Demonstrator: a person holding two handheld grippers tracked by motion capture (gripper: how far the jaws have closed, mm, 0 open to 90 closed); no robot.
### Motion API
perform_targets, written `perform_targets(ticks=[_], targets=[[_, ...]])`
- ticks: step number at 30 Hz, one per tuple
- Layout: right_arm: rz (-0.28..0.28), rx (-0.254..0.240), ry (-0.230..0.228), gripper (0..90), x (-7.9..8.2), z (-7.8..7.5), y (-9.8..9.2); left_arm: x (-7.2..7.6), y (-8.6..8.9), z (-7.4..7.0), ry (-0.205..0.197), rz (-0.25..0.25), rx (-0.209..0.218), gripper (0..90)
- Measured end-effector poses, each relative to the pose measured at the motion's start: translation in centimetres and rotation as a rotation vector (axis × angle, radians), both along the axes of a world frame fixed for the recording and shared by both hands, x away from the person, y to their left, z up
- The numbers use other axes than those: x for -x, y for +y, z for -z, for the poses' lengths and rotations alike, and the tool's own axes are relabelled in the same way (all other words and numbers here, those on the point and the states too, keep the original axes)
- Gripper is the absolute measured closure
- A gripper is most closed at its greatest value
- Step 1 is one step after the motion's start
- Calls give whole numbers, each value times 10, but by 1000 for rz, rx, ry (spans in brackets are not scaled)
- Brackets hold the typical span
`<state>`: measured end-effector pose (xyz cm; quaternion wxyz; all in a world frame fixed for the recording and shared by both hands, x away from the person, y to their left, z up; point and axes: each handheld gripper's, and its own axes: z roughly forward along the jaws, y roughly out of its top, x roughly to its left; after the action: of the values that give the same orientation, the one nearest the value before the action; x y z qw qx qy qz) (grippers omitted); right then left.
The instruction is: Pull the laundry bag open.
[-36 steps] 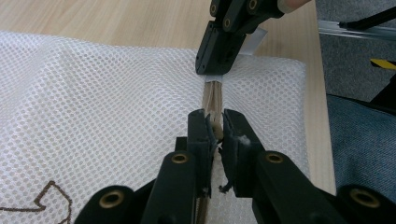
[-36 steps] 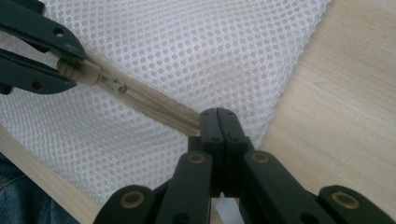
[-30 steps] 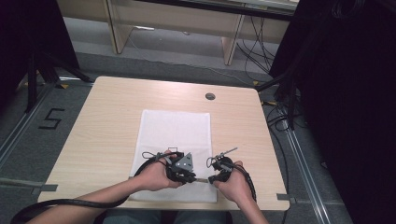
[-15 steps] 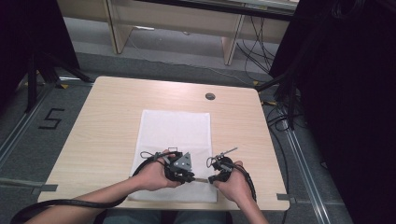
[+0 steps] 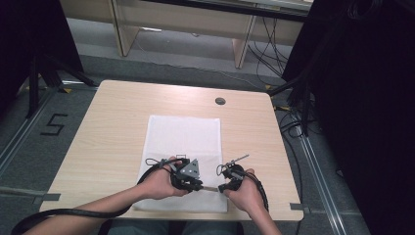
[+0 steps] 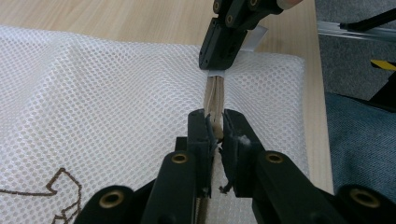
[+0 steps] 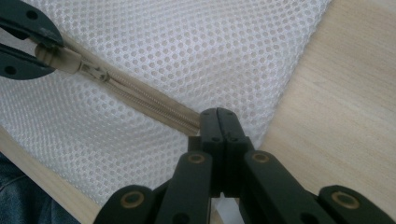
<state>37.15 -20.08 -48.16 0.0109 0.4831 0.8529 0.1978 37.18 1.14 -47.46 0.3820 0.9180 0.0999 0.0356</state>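
A white mesh bag (image 5: 183,137) lies flat on the wooden table (image 5: 112,127), with a beige zipper (image 7: 140,95) running along its near edge. In the high view my left gripper (image 5: 198,186) and right gripper (image 5: 221,187) face each other over that edge. In the left gripper view the left gripper (image 6: 215,128) is shut on the zipper pull (image 6: 215,127), and the right gripper (image 6: 219,65) is just beyond it. In the right gripper view the right gripper (image 7: 218,116) is shut on the zipper's end at the bag's corner. The slider (image 7: 60,60) sits between the left gripper's fingers (image 7: 18,65).
A round cable hole (image 5: 220,101) is at the table's far side. A brown printed mark (image 6: 56,186) is on the bag. The table's right edge (image 5: 286,161) is close to the right hand. A taped "5" (image 5: 53,125) marks the floor on the left.
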Motion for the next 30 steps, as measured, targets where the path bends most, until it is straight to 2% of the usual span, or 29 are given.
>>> perform_targets(ticks=[7, 8, 9, 10, 11, 18, 23, 25, 27, 30], targets=[[2, -1, 0, 900, 0, 0, 0, 0, 1, 0, -5, 9, -8, 814], [13, 2, 10, 900, 1, -1, 0, 0, 2, -1, -3, 8, 1, 813], [1, 0, 0, 900, 0, 0, 0, -1, 2, -1, -14, 12, -2, 814], [1, -1, 1, 900, 0, 0, 0, 0, 3, -1, -2, 5, 4, 814], [0, 0, 0, 900, 0, 0, 0, 1, 3, -1, -11, 6, -1, 814], [-3, -3, -4, 900, 0, 0, 0, 1, 3, -1, -7, 7, 2, 814], [9, -2, 8, 900, 1, 0, 0, 0, 4, -1, -23, 19, -2, 813], [20, 2, 12, 900, 1, -1, 1, 1, 6, -2, -13, 9, 5, 814], [3, 0, -3, 900, 0, 0, 0, 1, 7, -2, -10, 5, 5, 814], [15, 2, 7, 900, 1, -1, 1, 2, 8, -2, -8, 8, 2, 813]])
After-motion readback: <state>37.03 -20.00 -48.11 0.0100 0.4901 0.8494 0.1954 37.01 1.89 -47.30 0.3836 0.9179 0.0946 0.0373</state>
